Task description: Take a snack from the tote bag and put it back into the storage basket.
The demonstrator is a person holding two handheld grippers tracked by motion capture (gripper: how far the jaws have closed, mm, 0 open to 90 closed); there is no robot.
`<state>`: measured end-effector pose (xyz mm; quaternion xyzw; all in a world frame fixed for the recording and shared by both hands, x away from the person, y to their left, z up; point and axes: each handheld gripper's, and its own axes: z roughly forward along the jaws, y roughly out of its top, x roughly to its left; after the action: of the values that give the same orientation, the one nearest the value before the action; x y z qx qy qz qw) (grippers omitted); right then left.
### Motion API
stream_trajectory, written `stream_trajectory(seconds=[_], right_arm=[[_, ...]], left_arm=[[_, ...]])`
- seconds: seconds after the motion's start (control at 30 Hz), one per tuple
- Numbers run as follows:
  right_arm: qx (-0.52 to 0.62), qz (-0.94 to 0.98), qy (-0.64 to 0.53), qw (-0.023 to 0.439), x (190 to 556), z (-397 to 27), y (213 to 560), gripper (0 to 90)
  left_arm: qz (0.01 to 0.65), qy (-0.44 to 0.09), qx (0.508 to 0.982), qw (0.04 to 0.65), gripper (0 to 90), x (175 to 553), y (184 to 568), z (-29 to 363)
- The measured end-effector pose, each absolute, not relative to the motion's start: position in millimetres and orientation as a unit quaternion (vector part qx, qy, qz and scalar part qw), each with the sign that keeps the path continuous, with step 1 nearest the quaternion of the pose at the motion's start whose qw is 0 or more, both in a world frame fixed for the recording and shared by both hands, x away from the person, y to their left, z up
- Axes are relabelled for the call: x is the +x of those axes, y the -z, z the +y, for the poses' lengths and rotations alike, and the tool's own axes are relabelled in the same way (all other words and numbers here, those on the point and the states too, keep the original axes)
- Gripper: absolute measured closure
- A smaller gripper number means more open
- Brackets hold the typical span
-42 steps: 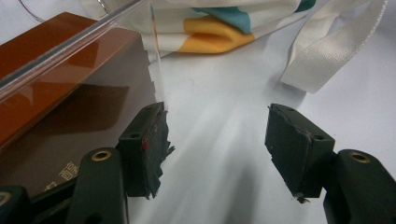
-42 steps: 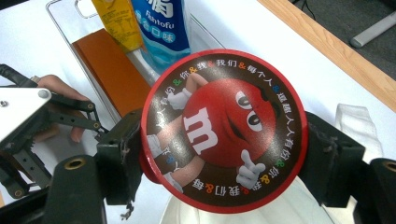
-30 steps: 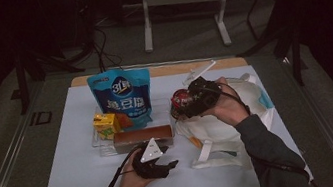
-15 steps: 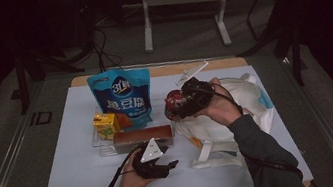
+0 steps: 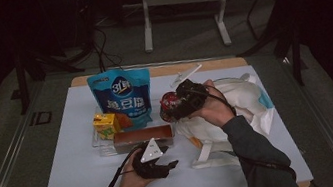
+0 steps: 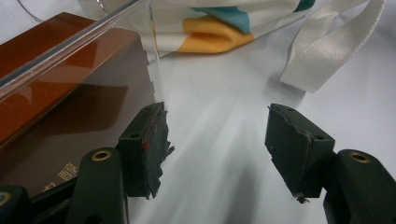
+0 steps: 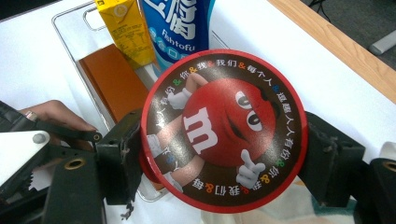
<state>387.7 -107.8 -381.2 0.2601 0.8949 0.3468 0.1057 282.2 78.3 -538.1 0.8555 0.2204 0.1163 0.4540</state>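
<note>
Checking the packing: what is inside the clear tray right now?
The clear tray holds a yellow carton, a blue Fishtofu pouch and a brown box. The red round M&M's tin in the right tool covers the tray's near corner.

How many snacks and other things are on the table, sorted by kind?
Round candy tins: 1, the red tin
Snack pouches: 1, the blue pouch
Boxes: 2, the yellow carton and the brown box
Clear trays: 1, the tray
Cloth bags: 1, the tote bag
Total: 6
</note>
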Motion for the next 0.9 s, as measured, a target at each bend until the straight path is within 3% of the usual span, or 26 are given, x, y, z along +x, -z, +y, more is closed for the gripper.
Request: stream_trajectory(seconds=[0.9], right_arm=[[0.252, 0.898, -0.345, 0.104, 394.6, -86.1, 398.0, 25.5]], left_arm=[[0.22, -0.115, 0.856, 0.454, 38.7, 282.2, 538.2, 78.1]])
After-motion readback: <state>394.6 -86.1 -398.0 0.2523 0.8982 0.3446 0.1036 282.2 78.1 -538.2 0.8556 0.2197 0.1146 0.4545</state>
